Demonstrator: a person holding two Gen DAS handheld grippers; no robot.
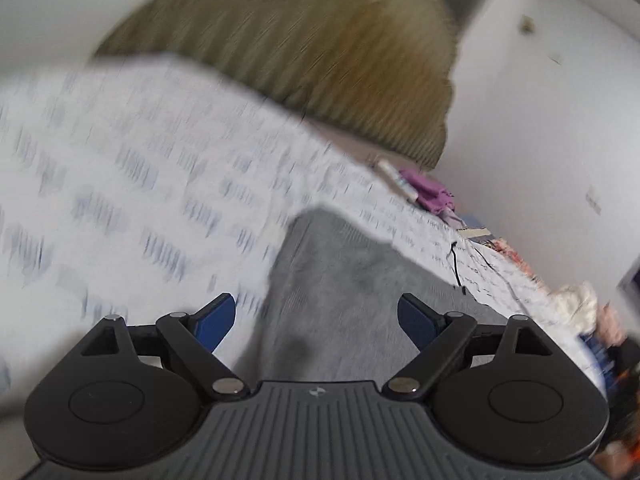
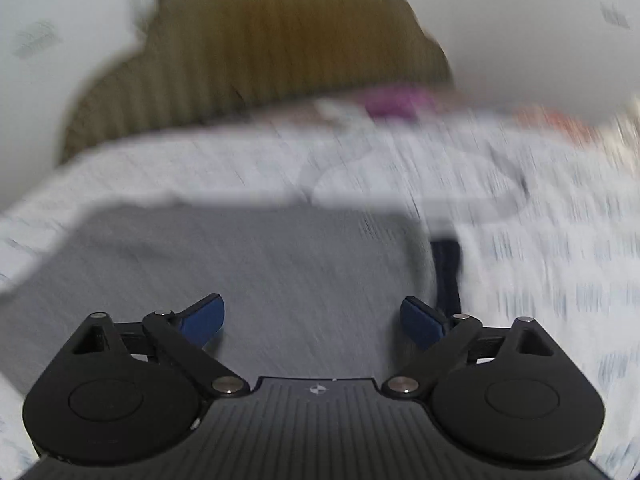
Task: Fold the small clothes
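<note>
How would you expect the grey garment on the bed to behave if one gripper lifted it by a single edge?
The grey garment lies flat and follows the bedsheet, so it will probably droop rather than hold shape. Its surface looks soft and matte, so the pads should grip without much slipping. It looks thin, so likely light.

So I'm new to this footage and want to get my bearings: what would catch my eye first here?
First the grey garment, spread on the white patterned bed sheet right ahead of both tools. Each tool, left tool and right tool, stands open with nothing between its blue pads. Behind the bed rises a tan ribbed headboard, and a purple item lies near the bed's far edge.
</note>
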